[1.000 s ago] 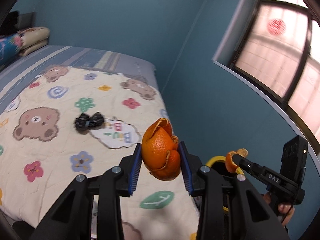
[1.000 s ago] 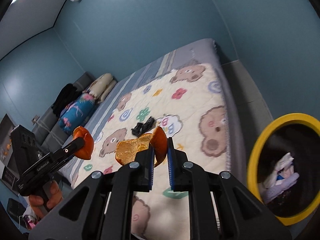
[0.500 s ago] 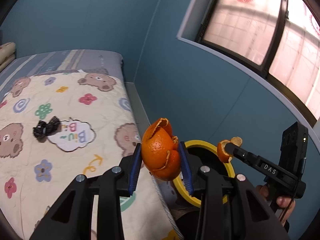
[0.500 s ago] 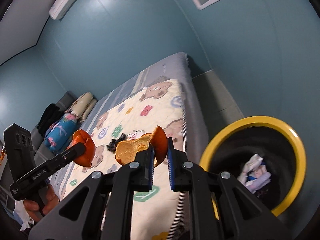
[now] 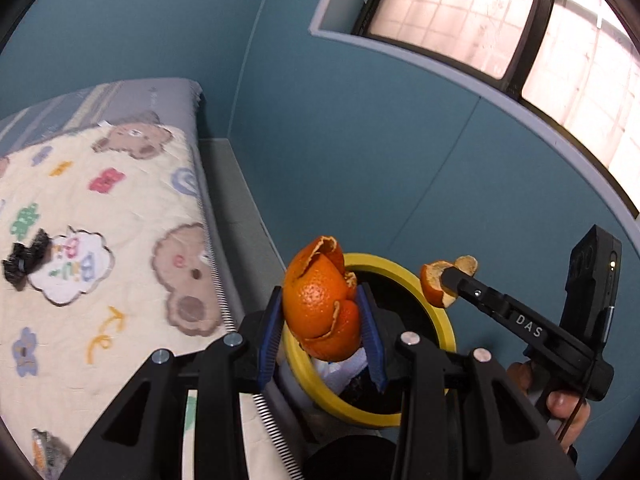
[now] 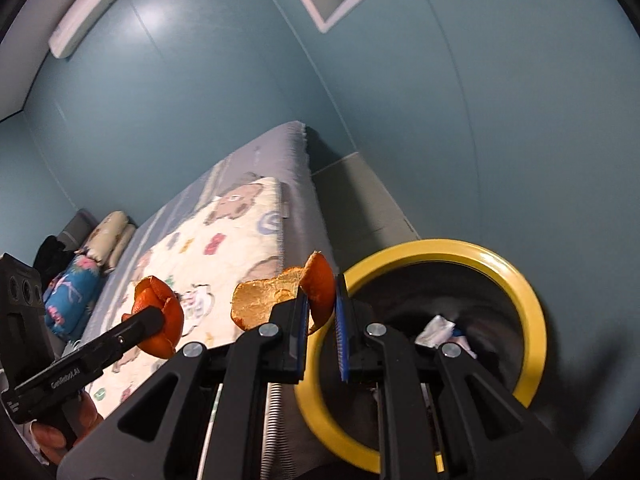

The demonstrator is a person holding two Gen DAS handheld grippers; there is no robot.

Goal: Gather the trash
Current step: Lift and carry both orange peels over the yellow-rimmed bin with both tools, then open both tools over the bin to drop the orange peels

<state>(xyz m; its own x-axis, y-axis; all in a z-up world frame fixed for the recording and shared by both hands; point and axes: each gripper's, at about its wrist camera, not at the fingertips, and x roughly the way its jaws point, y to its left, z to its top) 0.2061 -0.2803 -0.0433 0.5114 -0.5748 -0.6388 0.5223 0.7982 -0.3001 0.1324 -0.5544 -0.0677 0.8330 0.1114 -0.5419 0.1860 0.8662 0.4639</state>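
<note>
My left gripper (image 5: 322,320) is shut on a big curled orange peel (image 5: 320,304), held over the near rim of the yellow-rimmed bin (image 5: 444,320). My right gripper (image 6: 322,312) is shut on a smaller, flatter orange peel (image 6: 280,292), hanging at the left rim of the same bin (image 6: 532,312). Each view shows the other gripper too: the right one (image 5: 444,284) with its peel (image 5: 434,286) above the bin's right side, the left one (image 6: 154,320) with its peel (image 6: 160,320) over the bed. White crumpled paper (image 6: 436,328) lies inside the bin.
A bed with a cream bear-print quilt (image 5: 100,208) stands left of the bin. On the quilt lies a small black crumpled item (image 5: 26,256). A grey floor strip (image 5: 228,184) runs between bed and teal wall. Pillows (image 6: 108,236) sit at the bed's far end.
Both grippers swung right, away from the bed, and dropped toward the bin, each still gripping its peel. The bin now fills far more of both views.
</note>
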